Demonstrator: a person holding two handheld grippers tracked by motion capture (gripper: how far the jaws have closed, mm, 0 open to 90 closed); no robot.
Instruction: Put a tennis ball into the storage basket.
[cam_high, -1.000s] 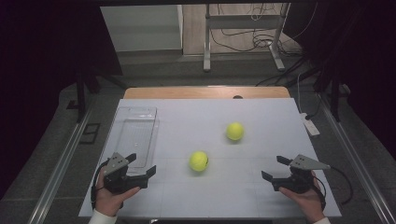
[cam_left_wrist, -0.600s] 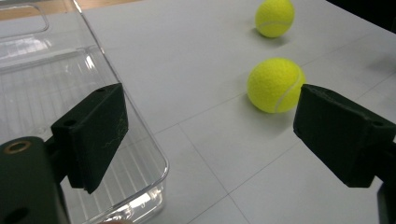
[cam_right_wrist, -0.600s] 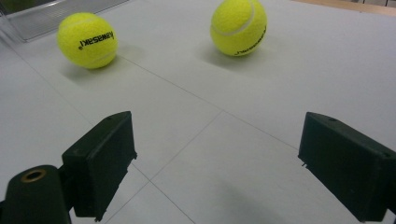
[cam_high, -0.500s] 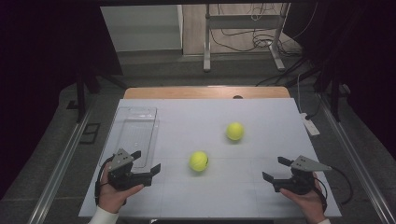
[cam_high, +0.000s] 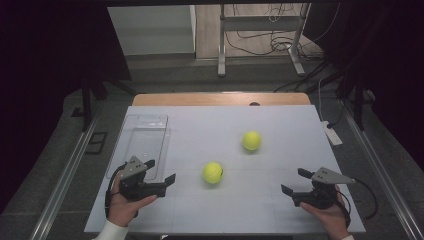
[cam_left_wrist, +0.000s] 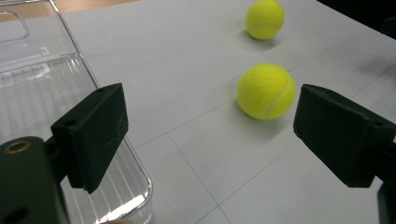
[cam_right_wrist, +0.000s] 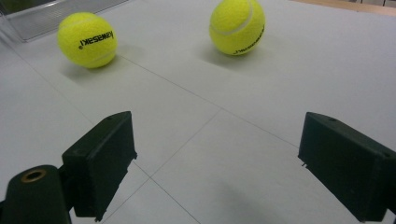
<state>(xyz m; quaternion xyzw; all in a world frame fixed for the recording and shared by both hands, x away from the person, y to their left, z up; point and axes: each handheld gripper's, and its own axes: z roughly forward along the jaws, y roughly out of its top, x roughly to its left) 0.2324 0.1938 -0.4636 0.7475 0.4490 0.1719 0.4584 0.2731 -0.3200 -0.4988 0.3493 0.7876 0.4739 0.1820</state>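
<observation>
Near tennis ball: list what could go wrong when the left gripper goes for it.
1. The near tennis ball sits loose on the smooth table; a nudge from the open left gripper could roll it toward the far tennis ball.
2. The clear tray lies right beside that gripper, which might bump it.

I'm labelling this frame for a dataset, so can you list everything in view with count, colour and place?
tennis balls: 2, yellow-green; near ball mid-table, far ball beyond it to the right
tray: 1, clear plastic, left side of table, nothing in it
table: 1, white top with wooden far edge
white device: 1, at the table's right edge
metal stand: 1, grey, on the floor behind
left gripper: black, jaws open, beside the tray
right gripper: black, jaws open, near right corner
</observation>
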